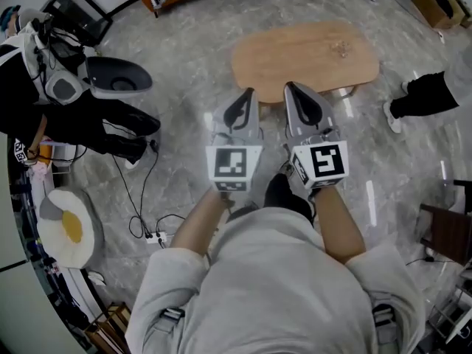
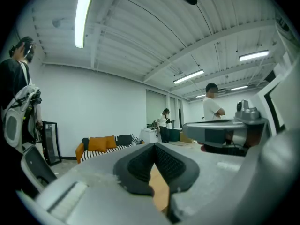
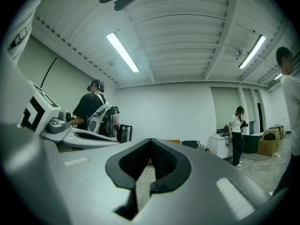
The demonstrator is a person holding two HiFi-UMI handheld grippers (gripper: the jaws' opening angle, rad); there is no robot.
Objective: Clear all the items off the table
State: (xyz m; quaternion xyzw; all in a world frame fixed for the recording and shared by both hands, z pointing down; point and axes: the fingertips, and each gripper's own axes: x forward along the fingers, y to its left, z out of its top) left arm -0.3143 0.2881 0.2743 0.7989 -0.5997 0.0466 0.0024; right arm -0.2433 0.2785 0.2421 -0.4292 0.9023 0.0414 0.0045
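A low oval wooden table (image 1: 302,54) stands on the marble floor ahead of me. One small clear object (image 1: 341,48) lies on its right part; I cannot tell what it is. My left gripper (image 1: 248,92) and right gripper (image 1: 289,86) are held side by side just short of the table's near edge, pointing at it. In the left gripper view the left gripper (image 2: 153,145) has its jaws meeting at the tips with nothing between them, and a strip of the wooden top (image 2: 160,191) shows below. The right gripper (image 3: 150,140) is likewise shut and holds nothing.
A person in black stands by a grey chair (image 1: 114,76) at the left. A fried-egg cushion (image 1: 66,227) and a power strip with cables (image 1: 151,236) lie on the floor. Another person's leg (image 1: 424,94) is right of the table. A striped sofa (image 2: 101,144) stands behind.
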